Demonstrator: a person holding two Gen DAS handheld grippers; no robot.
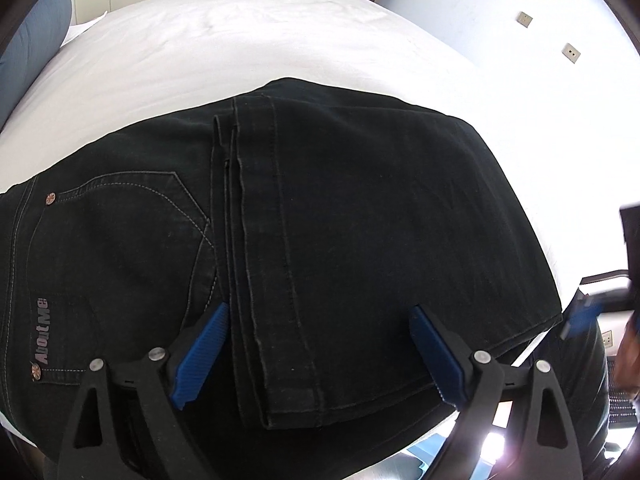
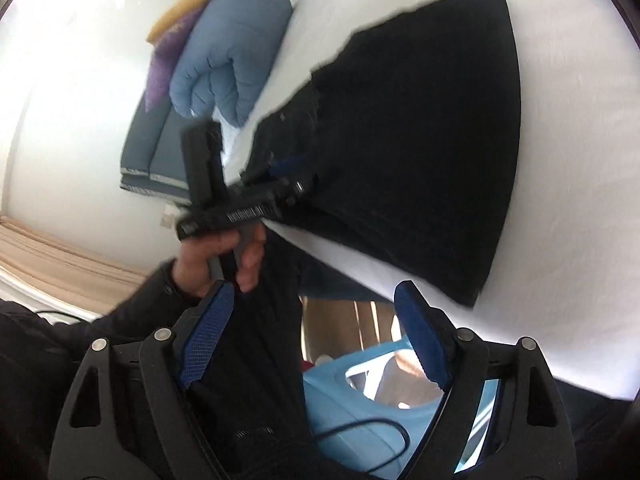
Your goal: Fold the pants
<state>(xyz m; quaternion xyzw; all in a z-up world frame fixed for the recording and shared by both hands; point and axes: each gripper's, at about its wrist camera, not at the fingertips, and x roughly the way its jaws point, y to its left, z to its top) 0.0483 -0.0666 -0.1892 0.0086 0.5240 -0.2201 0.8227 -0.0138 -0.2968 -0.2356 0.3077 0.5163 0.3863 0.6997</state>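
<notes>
We see the black pants (image 1: pixel 320 220) lying folded on the white bed (image 1: pixel 240 48), with the leg hems laid across the seat, next to the back pocket (image 1: pixel 132 232) and its "AboutMe" label (image 1: pixel 42 330). Our left tool (image 1: pixel 320 344) hangs just above the near edge of the pants with its blue fingers (image 1: pixel 204 348) spread wide, one on each side of the folded hems, gripping nothing. Our right tool (image 2: pixel 316 336) is off the bed's edge, released too, with only a light blue plastic object (image 2: pixel 360 412) and dark cloth showing between its pads (image 2: pixel 210 332). From the blurred right view we see the left hand (image 2: pixel 224 256) holding the other tool at the pants' edge, and a blue-grey quilted bundle (image 2: pixel 228 52) beyond the bed.
</notes>
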